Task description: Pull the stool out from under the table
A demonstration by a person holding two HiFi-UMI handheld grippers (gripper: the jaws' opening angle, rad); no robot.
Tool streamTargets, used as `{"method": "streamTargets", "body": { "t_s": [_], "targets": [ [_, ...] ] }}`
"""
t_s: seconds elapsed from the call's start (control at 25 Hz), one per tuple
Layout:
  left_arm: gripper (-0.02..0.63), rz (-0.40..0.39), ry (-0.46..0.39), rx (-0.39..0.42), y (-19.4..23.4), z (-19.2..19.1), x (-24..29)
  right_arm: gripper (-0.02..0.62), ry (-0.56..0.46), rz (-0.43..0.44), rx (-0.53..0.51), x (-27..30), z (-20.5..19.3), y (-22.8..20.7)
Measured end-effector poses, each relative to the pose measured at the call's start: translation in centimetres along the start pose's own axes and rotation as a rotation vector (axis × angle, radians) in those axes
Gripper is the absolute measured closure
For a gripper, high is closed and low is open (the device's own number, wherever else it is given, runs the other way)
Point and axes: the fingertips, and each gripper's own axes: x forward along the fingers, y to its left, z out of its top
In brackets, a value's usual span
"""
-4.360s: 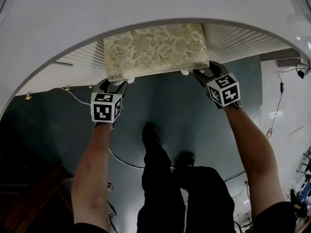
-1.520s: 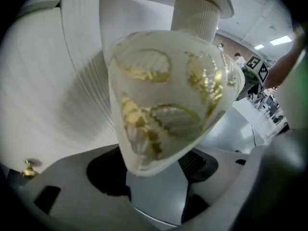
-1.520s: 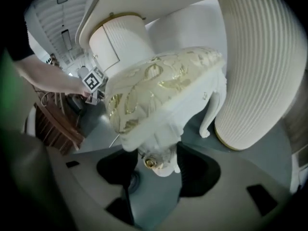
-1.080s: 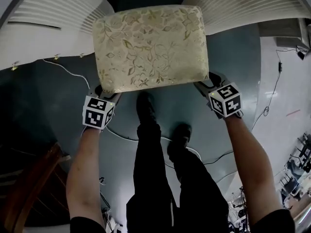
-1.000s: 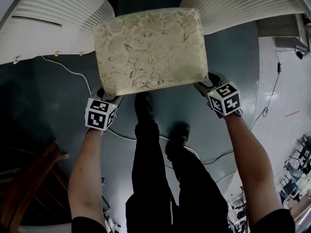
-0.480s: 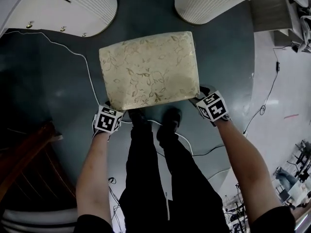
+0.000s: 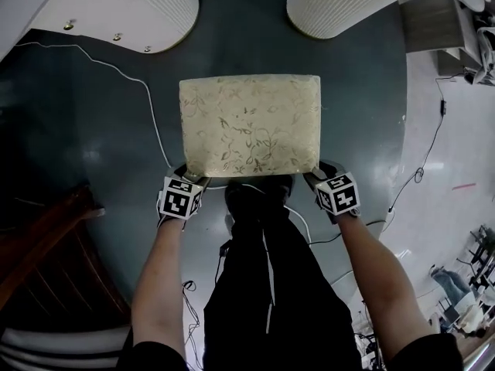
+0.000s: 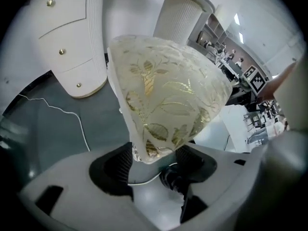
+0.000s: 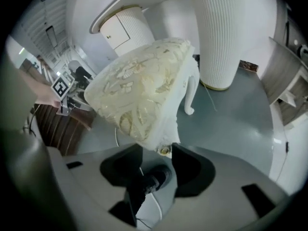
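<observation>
open floor (image 7: 93, 153) around stool (image 7: 249, 122), pedestals (image 7: 340, 2) beyond

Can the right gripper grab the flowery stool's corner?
Probably yes: the near corner of the cream-and-gold floral cushioned stool already sits between the jaws of the right gripper, which have just been closing on it; nothing blocks them.

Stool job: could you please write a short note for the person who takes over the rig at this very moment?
The left gripper grips the stool at its near left corner; its jaws have just opened slightly, with the corner between the pads.
The right gripper grips the near right corner; its jaws have just closed further.
The stool is out over the dark floor, clear of the table beyond it.
Done: the pull-out.
Left: probably only release and withdraw; whether the legs rest on the floor I cannot tell.
</observation>
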Motion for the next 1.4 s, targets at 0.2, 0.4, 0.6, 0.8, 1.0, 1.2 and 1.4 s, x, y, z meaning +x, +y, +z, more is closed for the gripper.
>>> {"method": "streamTargets", "body": {
  "t_s": [0.2, 0.4, 0.6, 0.8, 1.0, 1.2, 1.4],
  "targets": [
    [0.324, -0.030, -0.054, -0.090, -2.6, -0.1, -4.8, 0.413, 0.152, -0.049, -0.070, -5.7, -3.2, 3.1],
    [0.334, -0.071, -0.116, -0.106, -6.3, 0.4, -13.6, 0.414, 0.167, -0.010, -0.099, -14.5, -1.8, 11.2],
    [0.345, -0.080, -0.184, -0.080, -7.6, 0.5, -22.1, 0.420, 0.066, -0.010, -0.063, -21.7, 3.4, 18.1],
    [0.364, -0.077, -0.289, -0.083, -9.3, 2.3, -30.2, 0.430, -0.037, 0.012, -0.124, -28.7, 8.1, 22.8],
    [0.379, -0.044, -0.388, -0.084, -9.6, 4.0, -34.9, 0.439, -0.102, 0.014, -0.197, -34.0, 10.0, 23.8],
    [0.390, 0.017, -0.453, -0.076, -10.5, 5.1, -38.7, 0.443, -0.156, 0.038, -0.240, -37.4, 11.4, 23.6],
    [0.402, 0.080, -0.542, -0.121, -15.3, 7.7, -41.4, 0.445, -0.238, 0.110, -0.306, -41.3, 11.8, 20.7]
  ]
}}
